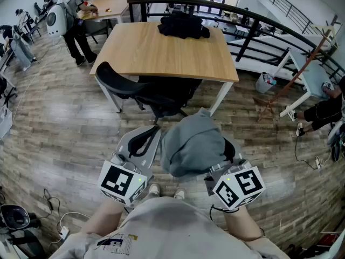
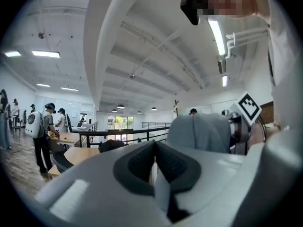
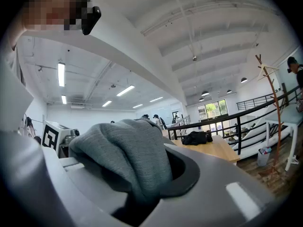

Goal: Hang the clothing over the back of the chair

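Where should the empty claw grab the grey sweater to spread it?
Probably the loose left edge of the grey knitted sweater, with the left claw coming in sideways from the left. The right claw pinches its right side, and the bunch bulges leftward.

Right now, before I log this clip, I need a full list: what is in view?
grey garment: one, grey, bunched in the right tool, in front of the chair.
office chair: one, black, at the table's near side.
table: one, light wood, centre.
dark clothing: one heap, black, on the table's far edge.
railing: one, black, behind the table.
coat stand: one, brown wood, right.
bystanders: several, far left and right edge.
left tool: one, grey, jaws together, empty.
right tool: one, grey, shut on the grey garment.
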### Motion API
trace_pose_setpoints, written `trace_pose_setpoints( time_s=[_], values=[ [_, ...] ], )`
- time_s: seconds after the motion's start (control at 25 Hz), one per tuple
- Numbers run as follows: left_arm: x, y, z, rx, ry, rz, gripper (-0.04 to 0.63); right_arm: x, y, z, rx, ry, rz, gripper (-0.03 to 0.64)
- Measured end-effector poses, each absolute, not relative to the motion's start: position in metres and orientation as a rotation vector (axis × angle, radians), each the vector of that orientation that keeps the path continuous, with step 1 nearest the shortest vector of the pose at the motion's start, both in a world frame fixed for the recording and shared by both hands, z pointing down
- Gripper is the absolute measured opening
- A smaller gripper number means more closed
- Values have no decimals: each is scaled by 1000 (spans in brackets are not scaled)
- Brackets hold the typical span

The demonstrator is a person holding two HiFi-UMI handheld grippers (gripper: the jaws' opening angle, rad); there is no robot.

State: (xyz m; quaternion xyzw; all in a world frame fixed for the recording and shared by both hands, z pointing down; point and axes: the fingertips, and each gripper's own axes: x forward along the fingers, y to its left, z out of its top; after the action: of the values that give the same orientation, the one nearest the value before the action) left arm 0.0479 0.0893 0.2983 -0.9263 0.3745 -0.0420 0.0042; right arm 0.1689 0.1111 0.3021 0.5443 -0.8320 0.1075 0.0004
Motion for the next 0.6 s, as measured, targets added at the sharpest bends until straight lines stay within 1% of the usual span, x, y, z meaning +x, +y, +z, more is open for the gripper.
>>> trace_pose_setpoints(
  time_s=[0.32, 0.6],
  values=[
    [42, 95, 305, -2908, 1196, -168, 0, 165, 116, 313, 1709, -2589, 352, 84],
    [44, 101, 311, -2908, 1200, -206, 0, 165, 123, 309, 1688, -2593, 297, 84]
  ],
)
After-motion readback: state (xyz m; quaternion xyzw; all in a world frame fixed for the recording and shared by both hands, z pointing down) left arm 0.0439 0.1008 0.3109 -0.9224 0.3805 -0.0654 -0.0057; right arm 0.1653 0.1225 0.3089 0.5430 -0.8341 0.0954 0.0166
